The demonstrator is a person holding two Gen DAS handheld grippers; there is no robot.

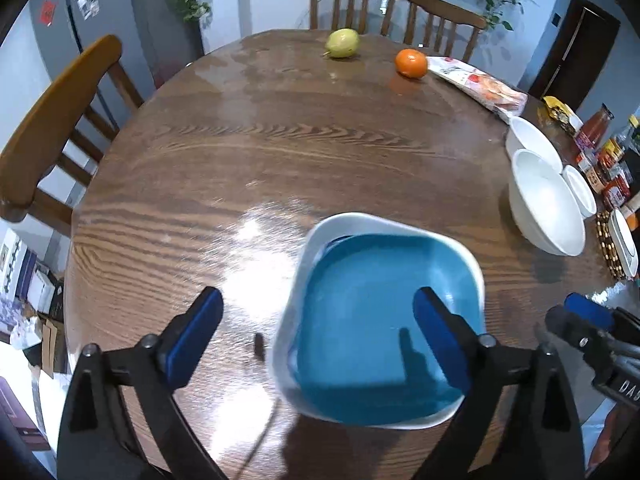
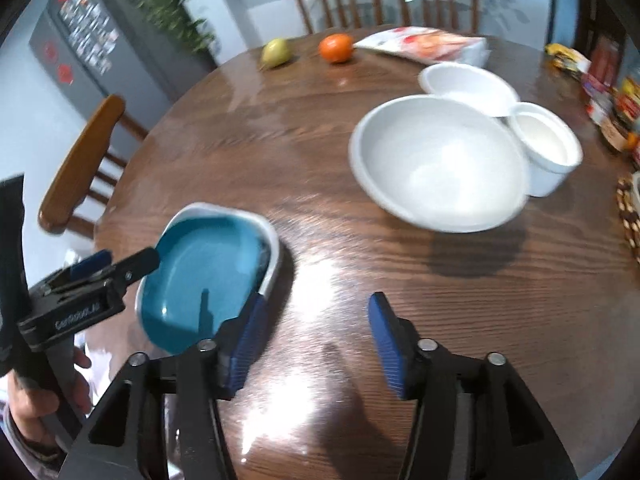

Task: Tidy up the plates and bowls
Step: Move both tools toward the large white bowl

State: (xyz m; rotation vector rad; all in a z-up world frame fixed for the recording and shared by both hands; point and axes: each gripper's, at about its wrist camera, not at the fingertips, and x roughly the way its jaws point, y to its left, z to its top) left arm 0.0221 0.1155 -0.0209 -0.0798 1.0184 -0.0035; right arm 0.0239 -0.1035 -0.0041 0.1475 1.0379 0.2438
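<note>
A square dish, blue inside with a white outer rim, sits near the table's front edge; another blue edge shows nested in it. My left gripper hangs open above it, one finger over the blue inside, the other over bare wood. In the right wrist view the dish lies at the left. My right gripper stands open over the table just right of it, holding nothing. A large white bowl, a second white bowl and a small white bowl cluster at the right.
A pear, an orange and a printed packet lie at the far side. Jars and bottles crowd the right edge. Wooden chairs ring the round wooden table. A hand holds the left gripper.
</note>
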